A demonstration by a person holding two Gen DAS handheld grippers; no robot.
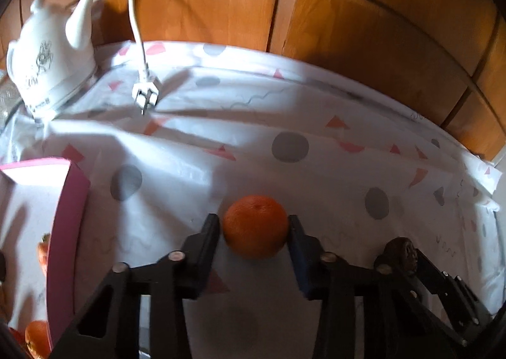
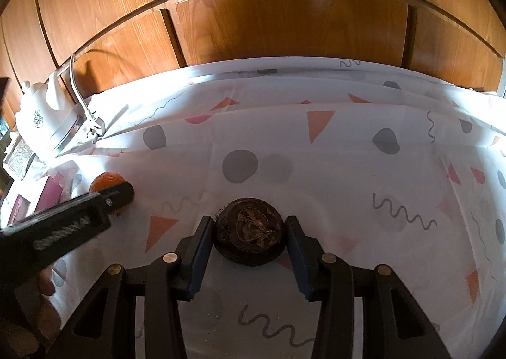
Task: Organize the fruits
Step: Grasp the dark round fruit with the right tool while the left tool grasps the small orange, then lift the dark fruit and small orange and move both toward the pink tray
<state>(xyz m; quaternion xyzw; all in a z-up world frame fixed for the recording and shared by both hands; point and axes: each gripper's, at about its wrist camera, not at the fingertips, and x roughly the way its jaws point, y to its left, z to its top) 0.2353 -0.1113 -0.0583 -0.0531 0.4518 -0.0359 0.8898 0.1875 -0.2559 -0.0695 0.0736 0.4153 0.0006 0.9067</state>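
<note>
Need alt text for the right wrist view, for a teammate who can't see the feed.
The right gripper clasps a dark brown, dried-looking round fruit on a white patterned tablecloth. At left, the left gripper holds an orange; a white electric kettle stands behind, before wooden cabinet doors.

Two black plastic grippers: the left gripper (image 1: 255,226) and right gripper (image 2: 249,229) each fill the lower frame with angular, slotted arms, round brass-coloured pins at the joints and flat fingers (image 2: 199,251) lined with dark blue pads.
</note>
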